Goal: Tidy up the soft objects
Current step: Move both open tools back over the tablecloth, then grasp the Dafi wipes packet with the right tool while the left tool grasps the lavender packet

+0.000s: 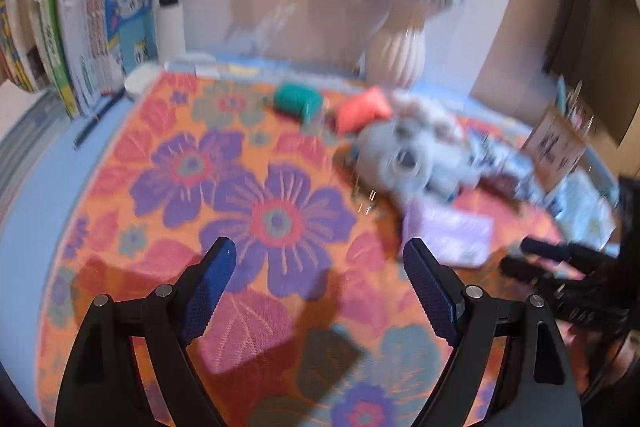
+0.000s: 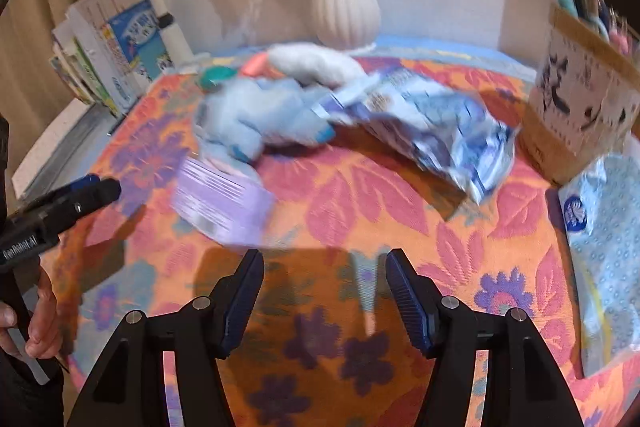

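The left hand-held gripper [image 1: 320, 259] was seen with its blue-padded jaws spread wide and nothing between them, poised over the orange woven cloth with purple and pink flowers [image 1: 192, 187] that covered the table. The right hand-held gripper [image 2: 324, 267] was likewise seen parted and empty, above a bare stretch of the same cloth.

The soft things were gathered toward the far side of the table. A pale blue plush toy [image 2: 256, 115] lay on its side near the middle, with a white fluffy plush [image 2: 316, 63] touching it from behind. A crumpled blue-and-white plastic packet [image 2: 424, 127] rested against the toy on the right, and a flat lilac packet [image 2: 220, 203] lay just in front of it. A teal soft piece [image 1: 298, 99] and a coral soft piece [image 1: 362, 109] lay behind, near a white ribbed vase of flowers [image 2: 346, 11]. Both views were blurred, so finer detail could not be made out.

The step in hand was judged to be an approach toward this pile. It would be done well if one object were singled out, probably the lilac packet, being nearest. The jaws should be lowered around its edge and closed only once it was well between them, so that the cloth was not pinched and the vase was kept clear.
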`<act>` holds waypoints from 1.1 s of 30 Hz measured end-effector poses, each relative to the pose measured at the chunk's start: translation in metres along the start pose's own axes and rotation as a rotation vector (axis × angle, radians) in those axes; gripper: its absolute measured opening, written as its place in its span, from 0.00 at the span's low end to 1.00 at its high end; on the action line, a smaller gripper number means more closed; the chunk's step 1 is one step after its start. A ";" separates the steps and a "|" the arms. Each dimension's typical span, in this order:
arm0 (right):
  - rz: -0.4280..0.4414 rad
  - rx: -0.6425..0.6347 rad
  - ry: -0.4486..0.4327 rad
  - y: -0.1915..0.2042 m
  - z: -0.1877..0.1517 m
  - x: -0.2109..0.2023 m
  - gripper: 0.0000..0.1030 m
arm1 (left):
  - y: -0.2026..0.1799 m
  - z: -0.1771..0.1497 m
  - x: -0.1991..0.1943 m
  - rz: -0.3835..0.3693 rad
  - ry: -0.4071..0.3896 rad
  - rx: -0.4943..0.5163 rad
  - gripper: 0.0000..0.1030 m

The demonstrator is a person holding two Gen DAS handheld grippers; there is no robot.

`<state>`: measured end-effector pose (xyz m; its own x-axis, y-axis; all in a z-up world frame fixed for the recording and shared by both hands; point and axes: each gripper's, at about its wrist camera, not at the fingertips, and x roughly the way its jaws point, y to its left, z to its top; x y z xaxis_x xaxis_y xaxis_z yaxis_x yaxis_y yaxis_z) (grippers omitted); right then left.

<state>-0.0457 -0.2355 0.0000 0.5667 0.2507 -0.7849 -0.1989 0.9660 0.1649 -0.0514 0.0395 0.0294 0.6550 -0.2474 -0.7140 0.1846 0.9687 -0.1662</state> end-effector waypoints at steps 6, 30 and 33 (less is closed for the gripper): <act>0.013 0.031 -0.022 -0.005 -0.001 -0.001 0.91 | 0.009 -0.008 0.016 -0.010 0.061 -0.049 0.83; -0.285 -0.208 -0.058 -0.009 0.063 -0.035 1.00 | -0.062 0.013 0.001 -0.083 0.050 -0.067 0.99; -0.239 -0.224 -0.001 -0.023 0.080 -0.014 1.00 | -0.083 0.023 0.013 -0.115 0.052 -0.125 0.99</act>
<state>0.0145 -0.2561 0.0546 0.6196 0.0186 -0.7847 -0.2308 0.9598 -0.1596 -0.0419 -0.0451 0.0494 0.5957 -0.3582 -0.7189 0.1615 0.9302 -0.3296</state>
